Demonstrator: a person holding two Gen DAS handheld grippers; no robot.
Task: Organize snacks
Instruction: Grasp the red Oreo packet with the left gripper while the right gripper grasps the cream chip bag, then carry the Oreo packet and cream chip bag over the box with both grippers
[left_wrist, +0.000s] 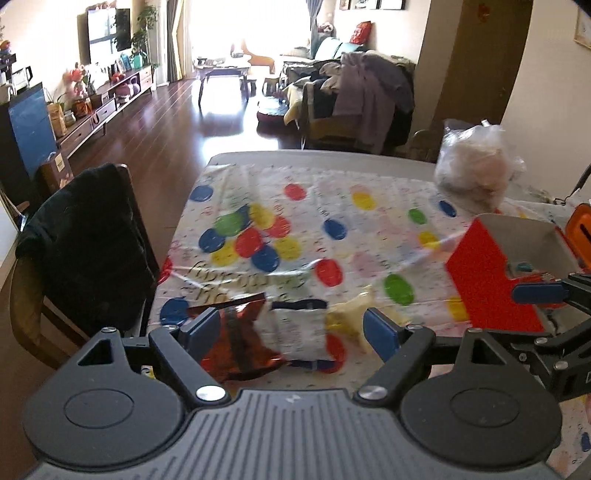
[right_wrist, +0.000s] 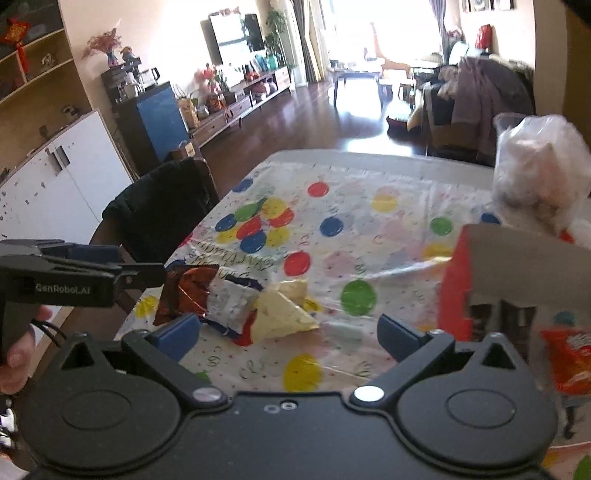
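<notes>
Three snack packets lie together on the balloon-print tablecloth (left_wrist: 332, 206): a shiny red-brown packet (left_wrist: 240, 343), a white packet (left_wrist: 299, 332) and a pale yellow packet (left_wrist: 351, 314). My left gripper (left_wrist: 291, 332) is open just above them, its fingers either side of the red-brown and white packets. A red box (left_wrist: 487, 280) with an open top stands to the right. My right gripper (right_wrist: 291, 336) is open and empty, near the yellow packet (right_wrist: 284, 310) and left of the red box (right_wrist: 458, 288). An orange packet (right_wrist: 569, 362) shows inside the box.
A clear plastic bag of white items (left_wrist: 476, 170) stands behind the box. A wooden chair draped with a black garment (left_wrist: 88, 243) is at the table's left edge. The far table edge (left_wrist: 314, 157) faces a living room.
</notes>
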